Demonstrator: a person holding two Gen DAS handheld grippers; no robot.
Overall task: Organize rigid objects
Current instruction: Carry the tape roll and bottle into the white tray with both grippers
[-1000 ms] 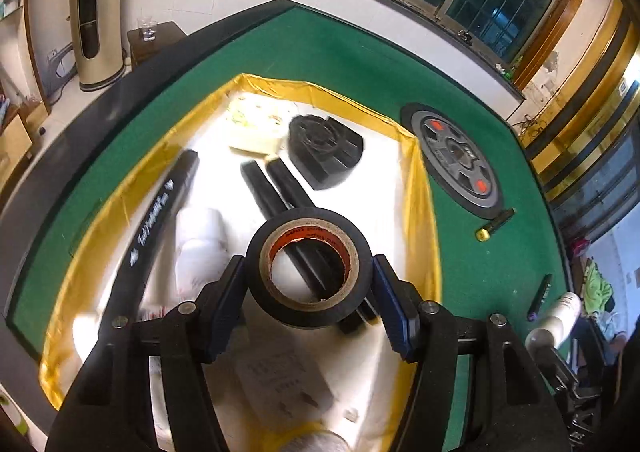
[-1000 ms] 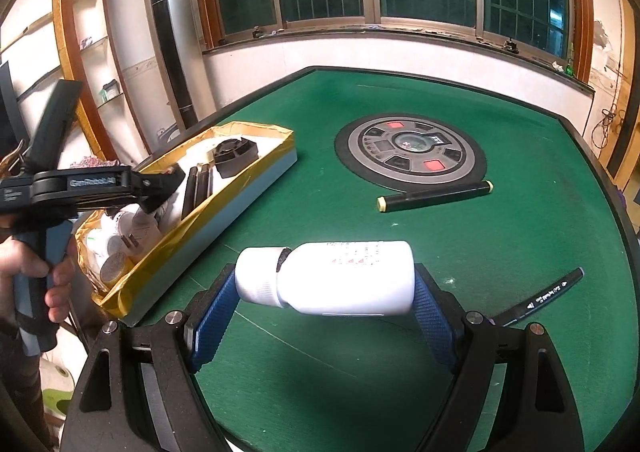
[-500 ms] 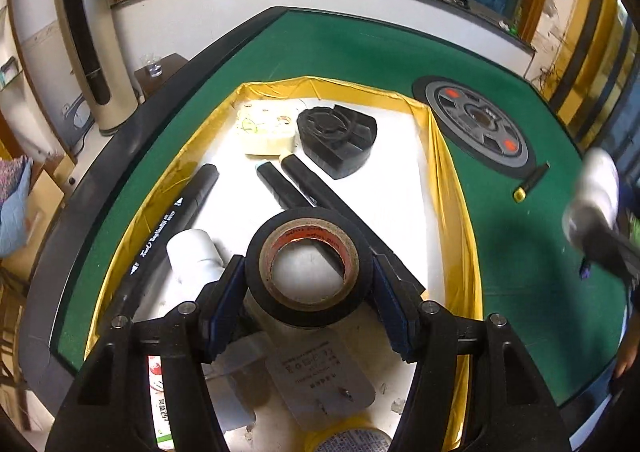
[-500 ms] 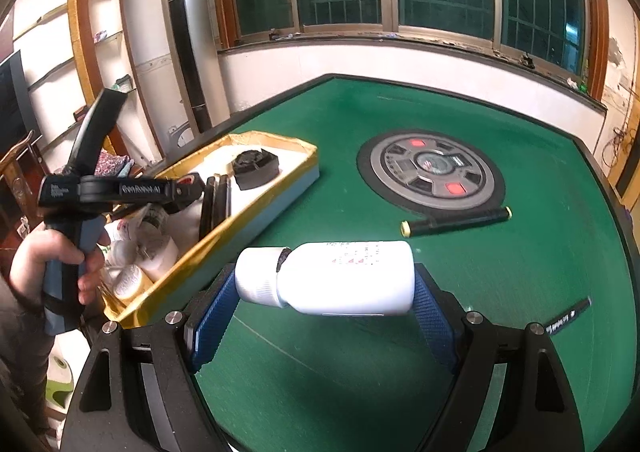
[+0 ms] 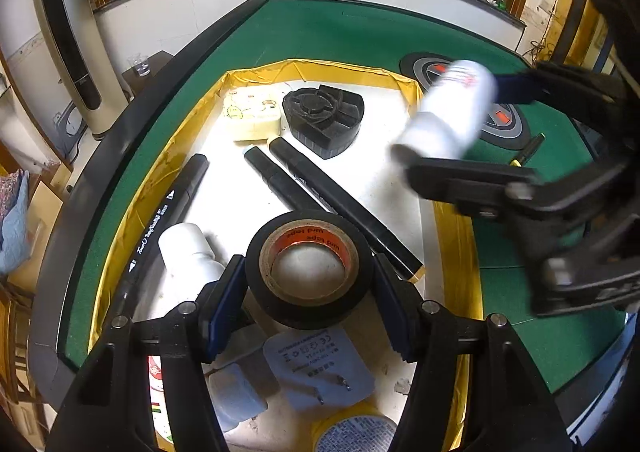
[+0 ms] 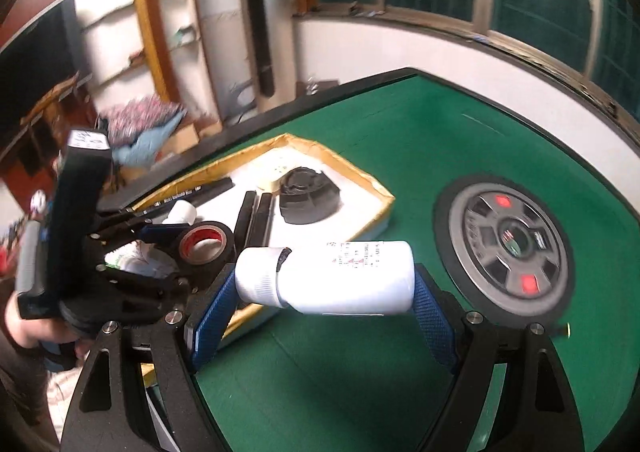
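Left wrist view: sitting just behind the left hand-held gripper (image 5: 308, 276), looking steeply down and forward into the shallow gold-rimmed white tray (image 5: 256, 70), close above its contents, facing the far windows. Right wrist view: sitting behind the right hand-held gripper (image 6: 324, 284), looking forward and leftward across the green felt tabletop (image 6: 400, 156) from beside the tray (image 6: 356, 172), a little farther off. Sharing the tray, the round grey dial with red marks (image 5: 504, 120) (image 6: 508, 240), and each catching the other hand-held gripper at its edge.
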